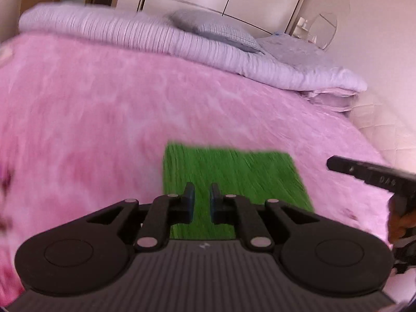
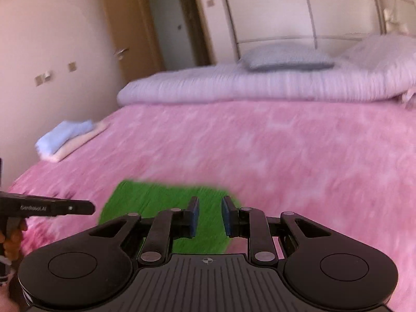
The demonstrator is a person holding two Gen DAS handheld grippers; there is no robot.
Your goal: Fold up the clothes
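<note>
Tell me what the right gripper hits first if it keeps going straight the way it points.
Most likely the green cloth lying on the pink blanket: the right gripper aims down at it with nothing between, though depth is unclear.

The left gripper [image 1: 202, 195] points forward and downward, its blue-padded fingers [image 1: 190, 199] a narrow gap apart with nothing pinched between them. The right gripper [image 2: 210, 209] tilts down likewise, its fingers [image 2: 194, 214] parted somewhat wider and also empty. Each tool shows at the edge of the other's view, beside it, held by a hand [image 2: 10, 239]
</note>
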